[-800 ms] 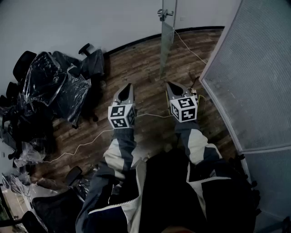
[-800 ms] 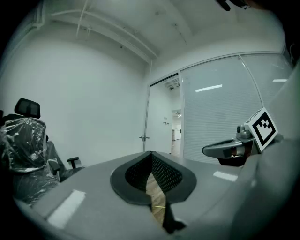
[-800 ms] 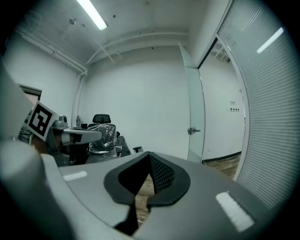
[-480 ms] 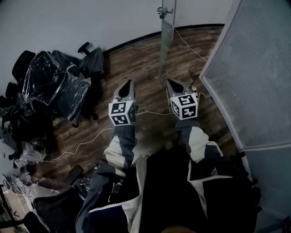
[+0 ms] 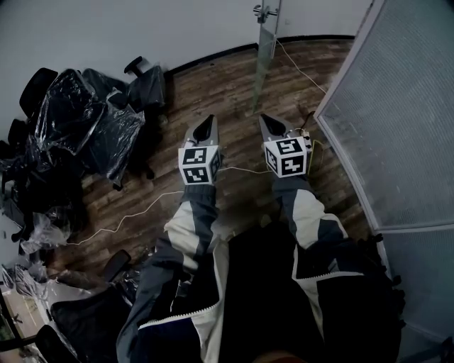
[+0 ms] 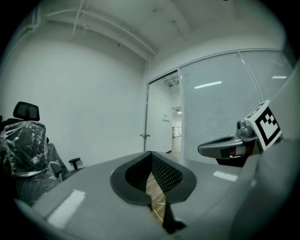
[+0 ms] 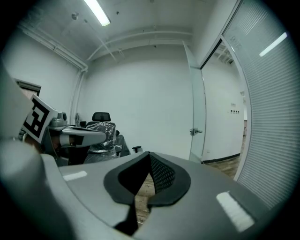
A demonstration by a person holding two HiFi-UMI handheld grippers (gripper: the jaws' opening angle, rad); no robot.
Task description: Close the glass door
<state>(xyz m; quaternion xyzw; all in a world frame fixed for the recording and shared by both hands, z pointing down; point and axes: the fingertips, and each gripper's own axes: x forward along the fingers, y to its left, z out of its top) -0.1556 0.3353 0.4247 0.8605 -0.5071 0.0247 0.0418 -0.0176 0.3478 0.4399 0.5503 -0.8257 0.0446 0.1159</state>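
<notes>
Left hand-held gripper (image 5: pixel 207 122): jaws closed tip to tip, nothing held, pointing level over the wooden floor (image 5: pixel 220 85). Right hand-held gripper (image 5: pixel 264 120): likewise closed and empty, tipped slightly down, near the left one. Glass door (image 5: pixel 264 64): standing open ahead of both, seen edge-on, well apart from either set of jaws, with its metal handle (image 5: pixel 264 12) toward the far wall and the frosted partition (image 5: pixel 397 106) to its right. Step in hand, as judged: approach to the door, with closing not yet begun. Walk forward until the right hand-held gripper reaches the handle side of the pane. If pushing, keep the jaws closed and press near the handle rather than at mid-pane, for best leverage and least flex. Alternatively, open the jaws and clamp on the handle before swinging the door toward the gap beside the partition. Slow down through the last part of the swing to avoid slamming glass against the frame. Mind the white cable (image 5: pixel 142 211) lying across the floor underfoot and the second cable (image 5: pixel 298 69) running past the foot of the door; step over both. Keep clear of the plastic-wrapped chairs (image 5: pixel 85 127) at the left.
</notes>
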